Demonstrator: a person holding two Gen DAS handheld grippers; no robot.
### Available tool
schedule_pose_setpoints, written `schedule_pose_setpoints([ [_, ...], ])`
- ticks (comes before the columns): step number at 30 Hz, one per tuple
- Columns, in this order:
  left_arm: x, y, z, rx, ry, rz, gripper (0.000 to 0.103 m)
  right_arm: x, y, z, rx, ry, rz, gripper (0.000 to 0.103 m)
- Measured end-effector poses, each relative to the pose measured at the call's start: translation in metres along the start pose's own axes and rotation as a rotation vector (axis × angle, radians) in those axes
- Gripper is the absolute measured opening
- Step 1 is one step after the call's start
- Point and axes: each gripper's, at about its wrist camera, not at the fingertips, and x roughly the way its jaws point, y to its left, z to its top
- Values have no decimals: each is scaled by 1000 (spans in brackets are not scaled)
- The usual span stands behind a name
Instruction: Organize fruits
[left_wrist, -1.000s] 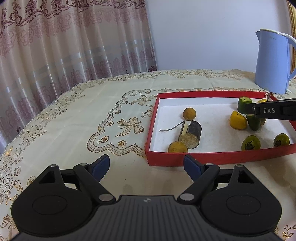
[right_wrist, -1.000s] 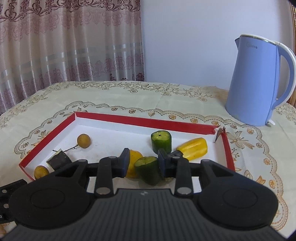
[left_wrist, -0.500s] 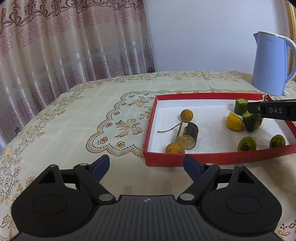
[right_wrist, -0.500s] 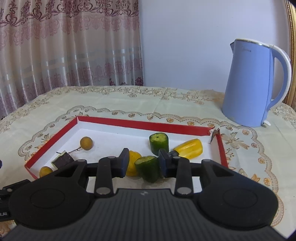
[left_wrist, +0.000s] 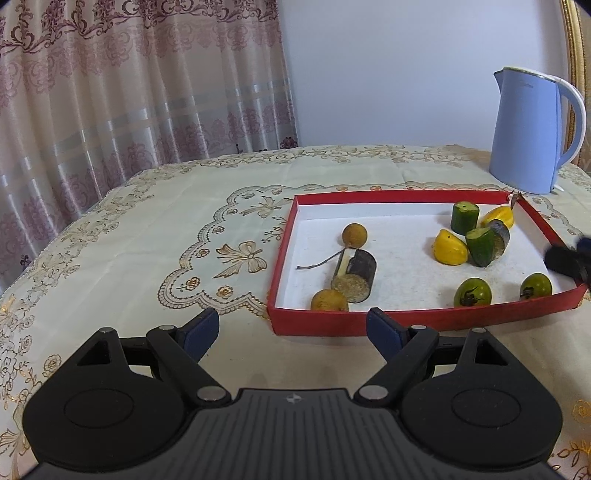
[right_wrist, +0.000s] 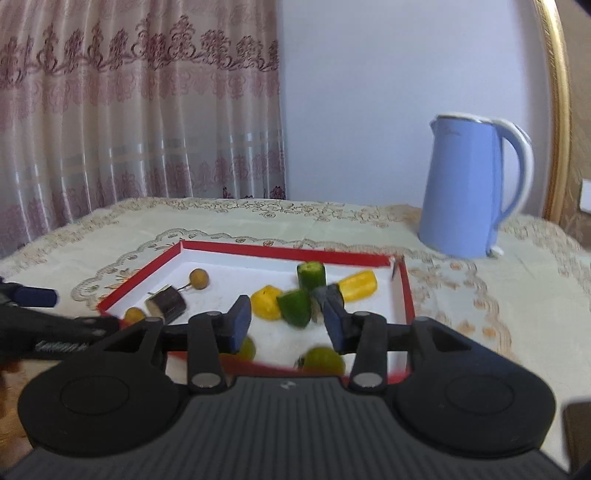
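Tray: shallow red cardboard tray with a white floor on the bench, covered by a cream embroidered tablecloth, toward its right side.
Fruit, tray's left end: two round tan fruits, one at the near rim, and a dark cut cylinder with a pale grainy face between them.
Fruit, tray's far right corner: upright green cut cylinder, yellow wedge, a second green cut piece tilted against a dark cut piece, long yellow piece behind.
Fruit, near rim on the right: two round green fruits with dark stem ends.
Left gripper: fingers wide apart with nothing between, over bare cloth just outside the tray's near left corner.
Right gripper: fingers opening, apart from the tilted green piece, which lies free on the tray floor beyond them; picture blurred.
Kettle: light blue electric kettle with a white handle near the bench's far right edge, beyond the tray.
Backdrop: patterned pink curtain.
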Motion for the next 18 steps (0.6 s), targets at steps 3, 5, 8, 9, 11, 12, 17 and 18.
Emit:
schedule_pose_setpoints([
  [3, 2, -4, -2, 0, 3, -5, 87, -9, -2, -18, 21, -4, -41, 53],
  [5, 3, -8, -4, 10, 6, -7, 87, -11, -2, -28, 13, 19, -52, 55],
  [8, 3, -13, -8, 26, 16, -23, 87, -12, -2, -40, -8, 57, -43, 62],
  [9, 3, -15, -9, 29, 21, -31, 87, -12, -1, -43, -14, 63, -42, 64],
  [11, 4, -17, -10, 34, 35, -42, 87, -13, 0, -47, -16, 67, -44, 65],
  [12, 4, -19, -11, 34, 42, -46, 87, -13, 0, -48, -16, 69, -44, 65],
  [17, 5, -24, -12, 46, 42, -45, 87, -14, 2, -49, -19, 57, -55, 79],
  [18, 6, -24, -12, 48, 44, -44, 87, -15, 3, -48, -26, 51, -62, 81],
])
